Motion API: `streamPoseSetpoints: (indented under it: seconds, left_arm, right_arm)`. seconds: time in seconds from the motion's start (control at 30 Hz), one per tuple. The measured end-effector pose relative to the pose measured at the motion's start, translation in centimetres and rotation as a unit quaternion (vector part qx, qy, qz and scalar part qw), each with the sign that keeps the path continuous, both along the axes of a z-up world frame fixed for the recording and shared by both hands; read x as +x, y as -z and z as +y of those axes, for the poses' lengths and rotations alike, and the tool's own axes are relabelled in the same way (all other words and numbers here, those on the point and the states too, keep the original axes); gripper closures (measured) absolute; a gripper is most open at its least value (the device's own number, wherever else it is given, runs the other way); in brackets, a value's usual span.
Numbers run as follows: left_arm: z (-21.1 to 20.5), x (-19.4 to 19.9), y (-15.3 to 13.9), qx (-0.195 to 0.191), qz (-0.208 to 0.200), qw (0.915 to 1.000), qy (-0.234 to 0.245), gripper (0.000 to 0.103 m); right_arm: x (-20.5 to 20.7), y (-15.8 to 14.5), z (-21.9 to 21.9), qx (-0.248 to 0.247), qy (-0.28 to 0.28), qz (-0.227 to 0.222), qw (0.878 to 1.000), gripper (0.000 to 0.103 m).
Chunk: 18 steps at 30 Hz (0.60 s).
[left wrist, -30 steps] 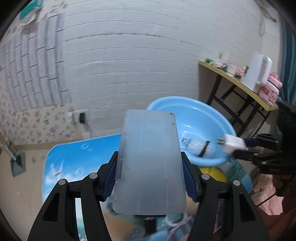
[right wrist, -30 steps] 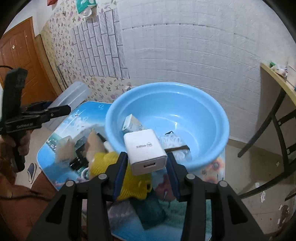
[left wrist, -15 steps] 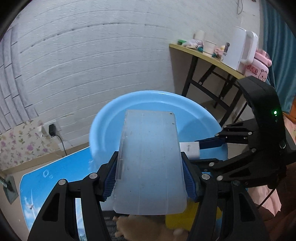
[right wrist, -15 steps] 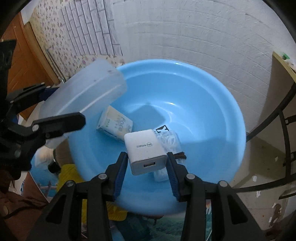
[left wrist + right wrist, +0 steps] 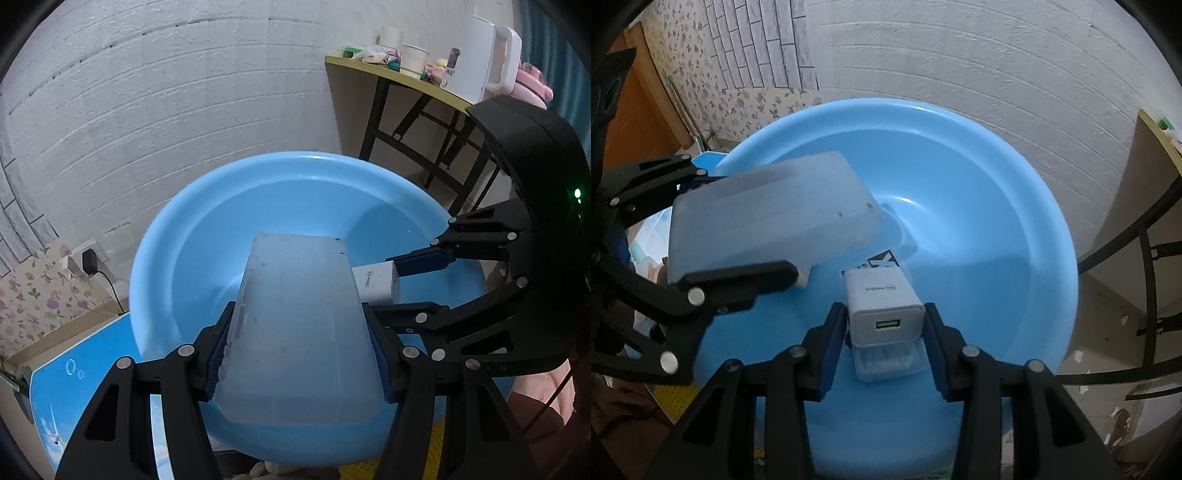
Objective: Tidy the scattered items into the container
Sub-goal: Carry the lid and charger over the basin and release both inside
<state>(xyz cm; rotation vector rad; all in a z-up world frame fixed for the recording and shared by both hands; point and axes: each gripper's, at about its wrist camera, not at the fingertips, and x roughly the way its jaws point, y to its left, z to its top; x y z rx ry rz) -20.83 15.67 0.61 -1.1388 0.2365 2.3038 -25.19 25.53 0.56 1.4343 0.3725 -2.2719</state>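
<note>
The right gripper (image 5: 884,345) pinches the white USB charger (image 5: 882,304) between its 2 blue pads, the port facing the camera. The left gripper (image 5: 297,354) clamps a translucent plastic box (image 5: 299,332) by its long sides, so the long axis of the box runs forward along the fingers. Both things hang over the inside of the blue basin (image 5: 979,229), the box toward the left rim, the charger nearer the middle. Directly under the charger lies a small clear packet (image 5: 884,363) on the basin floor, and a black-and-white card (image 5: 882,260) just beyond it. I judge that release is the next step: the charger has only to drop straight down, and the box should go down on the bare floor at the left
</note>
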Motion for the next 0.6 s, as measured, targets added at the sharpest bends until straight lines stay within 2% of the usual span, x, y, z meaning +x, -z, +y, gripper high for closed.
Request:
streamPoseSetpoints:
  seconds: [0.27, 0.37, 0.6]
  left_arm:
    - [0.1, -0.1, 0.2, 0.002, -0.003, 1.0000, -0.006, 0.039]
    - [0.0, 0.2, -0.3, 0.007, 0.001, 1.0000, -0.004, 0.033]
    - [-0.8, 1.0, -1.0, 0.013, 0.011, 0.9998, -0.008, 0.033]
  right_arm:
    - [-0.3, 0.4, -0.5, 0.002, 0.005, -0.004, 1.000, 0.063]
    - [-0.2, 0.3, -0.4, -0.001, 0.008, -0.002, 1.000, 0.063]
    - [0.3, -0.4, 0.4, -0.006, 0.019, 0.006, 1.000, 0.063]
